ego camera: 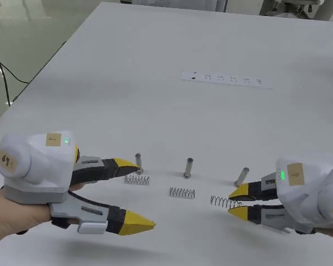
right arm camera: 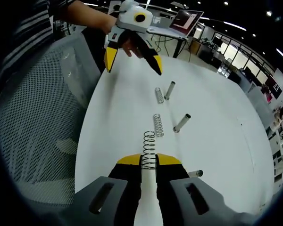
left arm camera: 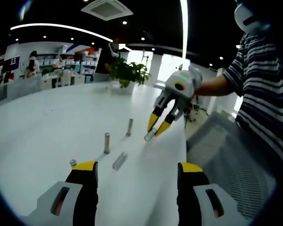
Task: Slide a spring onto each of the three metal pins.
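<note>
Three short metal pins (ego camera: 138, 162) (ego camera: 188, 168) (ego camera: 242, 176) stand in a row on the white table. In front of the left and middle pins lie two loose springs (ego camera: 136, 179) (ego camera: 181, 192). My right gripper (ego camera: 233, 203) is shut on one end of a third spring (ego camera: 220, 201), low over the table before the right pin. The right gripper view shows that spring (right arm camera: 149, 149) sticking out from its closed jaws, with the right pin (right arm camera: 194, 174) beside them. My left gripper (ego camera: 140, 195) is open and holds nothing, its tips near the left pin and spring.
A white power strip (ego camera: 225, 78) lies further back on the table (ego camera: 155, 83). A mesh chair (right arm camera: 42, 117) stands by the table's near edge. The person's striped sleeve (left arm camera: 254, 80) is behind the right gripper (left arm camera: 161, 125) in the left gripper view.
</note>
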A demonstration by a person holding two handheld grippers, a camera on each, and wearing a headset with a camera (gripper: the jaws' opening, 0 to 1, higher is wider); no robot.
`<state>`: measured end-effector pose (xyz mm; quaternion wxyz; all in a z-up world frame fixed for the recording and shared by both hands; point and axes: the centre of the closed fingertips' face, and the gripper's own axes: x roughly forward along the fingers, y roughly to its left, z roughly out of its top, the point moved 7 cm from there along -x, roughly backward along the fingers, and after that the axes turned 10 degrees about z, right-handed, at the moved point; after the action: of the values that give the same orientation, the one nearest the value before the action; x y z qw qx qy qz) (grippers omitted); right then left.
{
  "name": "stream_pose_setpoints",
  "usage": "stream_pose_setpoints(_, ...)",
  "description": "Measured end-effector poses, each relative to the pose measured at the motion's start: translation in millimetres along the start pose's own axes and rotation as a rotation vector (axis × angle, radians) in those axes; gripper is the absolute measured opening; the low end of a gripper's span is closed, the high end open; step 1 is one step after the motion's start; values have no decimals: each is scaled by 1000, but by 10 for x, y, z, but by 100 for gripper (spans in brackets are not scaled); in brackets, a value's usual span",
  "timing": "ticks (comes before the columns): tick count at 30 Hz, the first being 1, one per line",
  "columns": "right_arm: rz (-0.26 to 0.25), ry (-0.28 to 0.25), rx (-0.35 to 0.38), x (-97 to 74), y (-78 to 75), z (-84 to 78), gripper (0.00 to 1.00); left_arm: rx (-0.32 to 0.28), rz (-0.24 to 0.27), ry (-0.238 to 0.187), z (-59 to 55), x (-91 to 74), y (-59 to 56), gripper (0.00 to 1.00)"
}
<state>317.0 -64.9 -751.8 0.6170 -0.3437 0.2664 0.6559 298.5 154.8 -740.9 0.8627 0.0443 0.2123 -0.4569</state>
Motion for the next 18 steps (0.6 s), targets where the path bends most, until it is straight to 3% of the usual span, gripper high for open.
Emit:
stream_pose_setpoints(7,9,-27,-6,-11,-6,118,8,-18,-54,-36,99,199,-13,55)
stream_pose_setpoints(13,19,-44,-13,-13,10,199,8,-1,-87,-26,88,325,-37,50)
stream_pose_setpoints(18,28,-45,-23,11,37,237,8,-13,-117,-62,124,468,-84,44)
